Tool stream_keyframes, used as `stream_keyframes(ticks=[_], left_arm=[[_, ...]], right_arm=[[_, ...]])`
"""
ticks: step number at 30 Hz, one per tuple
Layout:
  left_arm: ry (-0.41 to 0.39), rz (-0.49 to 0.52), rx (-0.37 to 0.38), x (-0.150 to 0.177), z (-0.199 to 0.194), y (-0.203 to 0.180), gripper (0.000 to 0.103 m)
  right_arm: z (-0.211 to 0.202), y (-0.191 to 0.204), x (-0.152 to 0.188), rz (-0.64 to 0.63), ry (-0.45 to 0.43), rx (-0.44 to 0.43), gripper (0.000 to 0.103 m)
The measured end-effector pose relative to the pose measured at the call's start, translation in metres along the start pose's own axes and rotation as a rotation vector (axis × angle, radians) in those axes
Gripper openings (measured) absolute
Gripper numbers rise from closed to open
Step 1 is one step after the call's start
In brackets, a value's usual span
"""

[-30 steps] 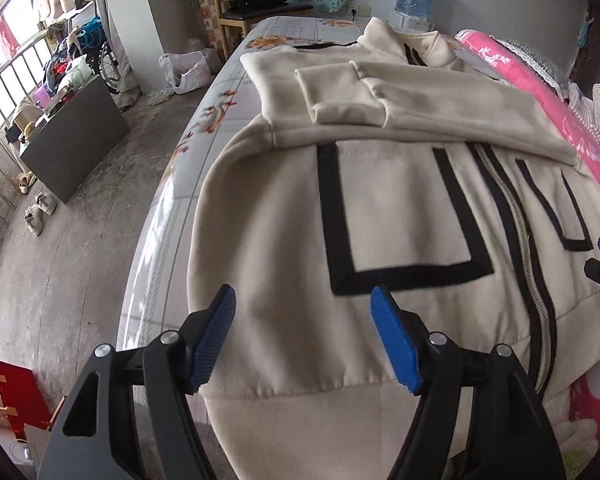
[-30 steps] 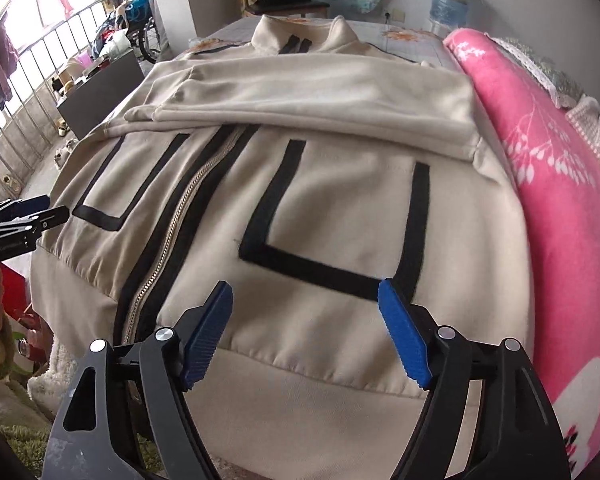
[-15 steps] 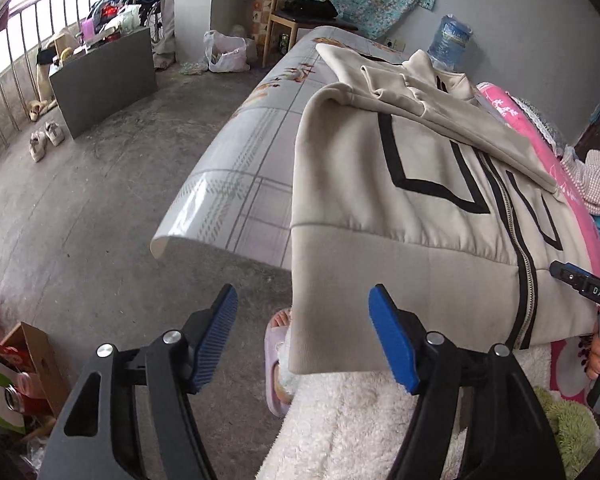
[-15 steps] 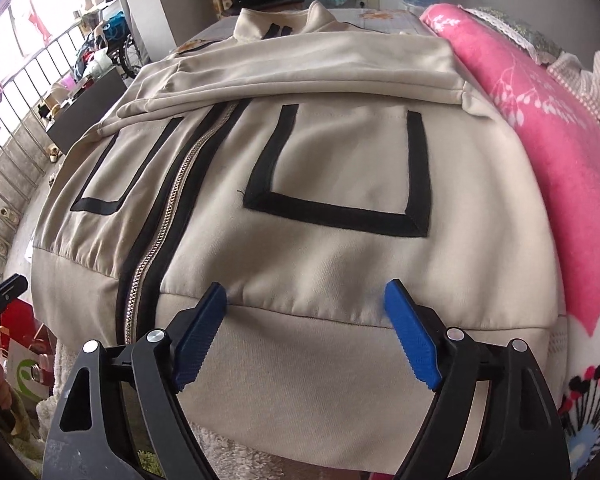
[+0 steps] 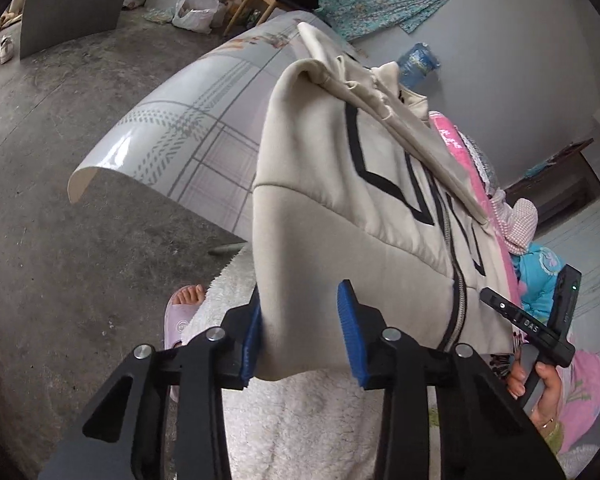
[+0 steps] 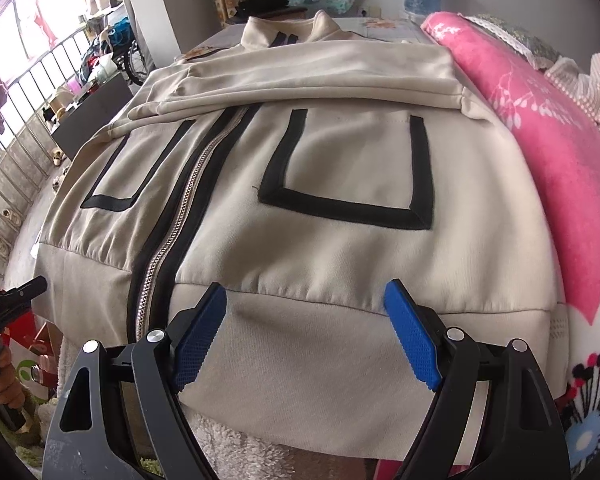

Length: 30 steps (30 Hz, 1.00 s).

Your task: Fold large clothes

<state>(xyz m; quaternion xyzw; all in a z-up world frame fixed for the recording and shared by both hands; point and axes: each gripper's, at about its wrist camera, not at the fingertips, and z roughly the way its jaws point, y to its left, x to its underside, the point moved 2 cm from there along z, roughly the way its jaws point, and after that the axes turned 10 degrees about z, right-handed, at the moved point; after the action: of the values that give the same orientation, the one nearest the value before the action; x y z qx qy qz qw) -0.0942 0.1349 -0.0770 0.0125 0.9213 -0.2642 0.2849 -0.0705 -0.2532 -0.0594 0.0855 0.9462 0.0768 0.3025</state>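
Since a second ago, the left gripper (image 5: 300, 332) has swung to the hem's left corner of the one beige zip-front jacket with black trim (image 6: 340, 200), which lies front-up on the bed (image 5: 188, 132), hem overhanging the edge. Its jaws are closing with hem fabric between them. The right gripper (image 6: 306, 334) hovers spread over the right hem. Step in hand: gripping the hem. Next, the right gripper must pinch, then both lift toward the collar. Count: one jacket, two grippers.
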Motion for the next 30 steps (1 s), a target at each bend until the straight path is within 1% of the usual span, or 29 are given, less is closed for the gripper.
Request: stream_keyframes(ticks=[2,5,8,10,11,14,17,22,24,27,30], left_arm=[[-0.026,0.022,0.033,0.000,-0.008,-0.007,0.033],[-0.023,0.041,0.024,-0.004,-0.009,-0.012,0.033],[0.011,0.071,-0.050,-0.007,0.000,-0.018,0.033],[0.035,0.090,-0.103,-0.009,0.007,-0.021,0.033],[0.046,0.095,-0.126,-0.007,0.007,-0.020,0.031],[0.076,0.115,-0.212,-0.006,0.010,-0.020,0.019],[0.076,0.179,-0.274,-0.006,0.008,-0.029,0.014],[0.087,0.314,-0.408,-0.002,0.008,-0.047,0.013],[0.094,0.344,-0.443,-0.002,0.009,-0.050,0.013],[0.099,0.371,-0.477,-0.003,0.011,-0.053,0.013],[0.102,0.379,-0.498,-0.003,0.012,-0.054,0.013]], right_arm=[[0.001,0.000,0.001,0.000,-0.002,0.000,0.078],[0.002,0.001,0.001,-0.011,-0.005,0.007,0.078],[0.001,0.001,0.002,-0.014,-0.005,0.002,0.078],[-0.004,-0.002,0.003,-0.004,-0.010,-0.016,0.078],[-0.008,-0.004,0.003,0.003,-0.012,-0.026,0.078],[-0.023,-0.013,0.008,0.022,-0.027,-0.046,0.078],[-0.043,-0.022,0.018,0.025,-0.035,-0.049,0.078],[-0.066,-0.039,0.042,0.027,-0.003,-0.010,0.078],[-0.072,-0.049,0.050,0.057,0.008,0.007,0.078],[-0.078,-0.070,0.058,0.142,0.007,0.019,0.077],[-0.084,-0.090,0.057,0.225,-0.018,0.004,0.072]])
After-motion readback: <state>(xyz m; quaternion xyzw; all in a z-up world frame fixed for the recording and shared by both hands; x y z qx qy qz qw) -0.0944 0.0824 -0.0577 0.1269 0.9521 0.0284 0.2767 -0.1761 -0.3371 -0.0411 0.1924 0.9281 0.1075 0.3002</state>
